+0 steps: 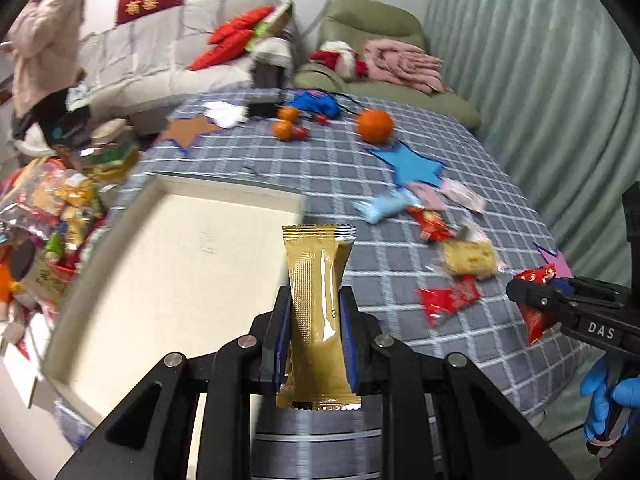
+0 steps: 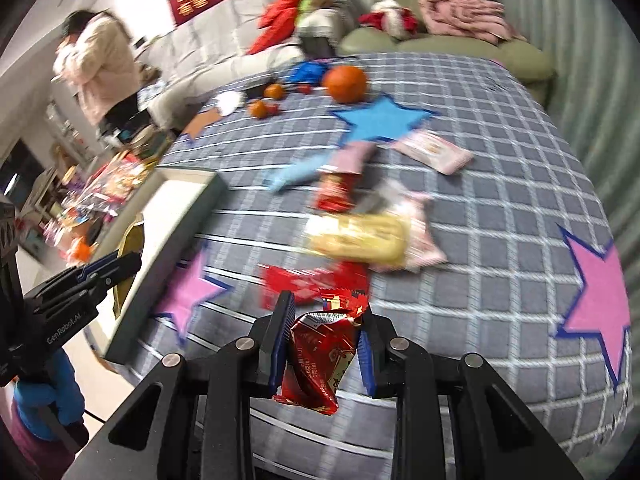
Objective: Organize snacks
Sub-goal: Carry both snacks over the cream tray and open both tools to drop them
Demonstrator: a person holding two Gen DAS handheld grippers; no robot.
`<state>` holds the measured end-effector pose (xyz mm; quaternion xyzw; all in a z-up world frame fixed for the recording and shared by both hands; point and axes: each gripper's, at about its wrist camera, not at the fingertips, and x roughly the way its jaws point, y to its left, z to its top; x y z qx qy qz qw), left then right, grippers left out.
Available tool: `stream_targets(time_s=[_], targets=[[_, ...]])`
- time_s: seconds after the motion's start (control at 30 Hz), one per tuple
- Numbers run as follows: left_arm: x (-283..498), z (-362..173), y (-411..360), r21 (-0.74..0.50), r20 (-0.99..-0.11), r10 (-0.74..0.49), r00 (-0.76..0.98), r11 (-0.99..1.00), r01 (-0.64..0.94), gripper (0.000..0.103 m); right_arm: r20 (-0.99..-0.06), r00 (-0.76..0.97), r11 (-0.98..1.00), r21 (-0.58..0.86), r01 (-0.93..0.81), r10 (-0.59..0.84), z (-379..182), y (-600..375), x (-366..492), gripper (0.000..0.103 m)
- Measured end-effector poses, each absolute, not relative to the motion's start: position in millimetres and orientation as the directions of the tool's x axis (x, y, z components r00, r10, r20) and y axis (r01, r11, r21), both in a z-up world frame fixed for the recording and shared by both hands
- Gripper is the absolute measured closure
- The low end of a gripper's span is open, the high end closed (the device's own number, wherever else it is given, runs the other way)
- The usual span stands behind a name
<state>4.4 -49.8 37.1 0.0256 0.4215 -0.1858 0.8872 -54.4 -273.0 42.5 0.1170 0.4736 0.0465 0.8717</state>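
Observation:
My left gripper [image 1: 315, 300] is shut on a long gold snack packet [image 1: 318, 312], held upright above the right edge of the cream tray [image 1: 168, 264]. My right gripper [image 2: 326, 312] is shut on a crumpled red snack packet [image 2: 320, 356], held above the checked tablecloth. It also shows at the right of the left wrist view [image 1: 520, 284]. The left gripper with the gold packet shows at the left of the right wrist view [image 2: 128, 256], beside the tray [image 2: 180, 204]. Several loose snack packets lie on the cloth: a red one [image 1: 448, 298], a yellow one [image 2: 360, 236], a light blue one [image 1: 380, 206].
A large orange [image 1: 375, 125] and small oranges [image 1: 285, 122] sit at the table's far end. Paper stars, blue [image 2: 380, 120] and pink [image 2: 596, 300], lie on the cloth. A heap of bagged snacks [image 1: 52, 208] sits left of the tray. A person [image 2: 100, 68] stands by the sofa.

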Motion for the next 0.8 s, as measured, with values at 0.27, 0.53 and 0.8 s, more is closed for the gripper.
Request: stream_targets(time_s=[0.27, 0.53, 0.8], targets=[[31.8, 25.8, 25.1, -0.113, -0.775, -0.203, 0.598, 0.976, 0.186, 0.078, -0.816, 0.501, 0.957, 0.248, -0.150, 0.289, 51.3, -179.7, 2.6, 0.072], [49.8, -2.2, 65.8, -0.128, -0.814, -0.156, 0.559, 0.988, 0.088, 0.078, -0.834, 0.429, 0.930, 0.249, -0.270, 0.348, 43.4, -100.2, 55.3, 0.072], [59.3, -22.9, 77.1, -0.133, -0.838, -0.149, 0.525, 0.989, 0.069, 0.078, -0.855, 0.375, 0.917, 0.244, -0.315, 0.357, 26.0, -53.3, 81.3, 0.072]])
